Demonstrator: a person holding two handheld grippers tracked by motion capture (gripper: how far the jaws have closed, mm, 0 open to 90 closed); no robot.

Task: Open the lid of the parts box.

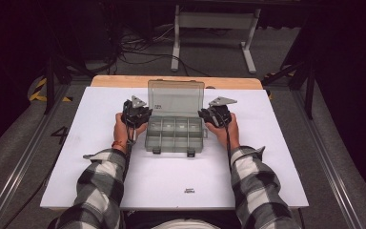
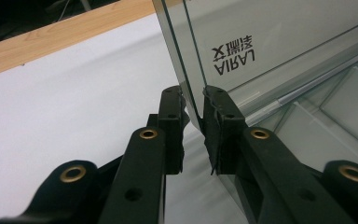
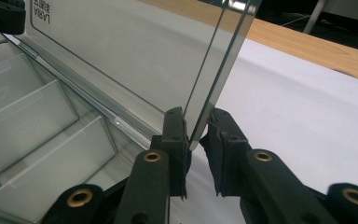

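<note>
Both forearms, in black-and-white checked sleeves, come up from the near edge of the worktop (image 1: 100,186) and angle inward toward the box (image 1: 175,135). Each hand grips one tool, wrists level, knuckles toward the box ends. The left gripper (image 1: 137,114) sits at the box's left end, the right gripper (image 1: 211,116) at its right end, both level with the hinge line.

Count: one clear plastic compartment box, one lid (image 1: 176,98), two grippers, two hands. The tray shows two rows of compartments, four across in the near row; the far row cannot be counted with certainty. Two dark latches sit on the near edge of the box.

The box lies at the middle of the white worktop, lid raised and standing roughly upright behind the tray.

Left gripper view: the left gripper (image 2: 193,128) has the lid's (image 2: 270,42) side edge between its jaws, low down near the hinge. The jaws are only narrowly apart; the right one looks to touch the plastic, a slim gap shows on the other side. Firm clamping cannot be told.

Right gripper view: the right gripper (image 3: 196,140) straddles the opposite edge of the lid (image 3: 121,60), jaws narrowly apart, the edge between them; contact cannot be told.
</note>
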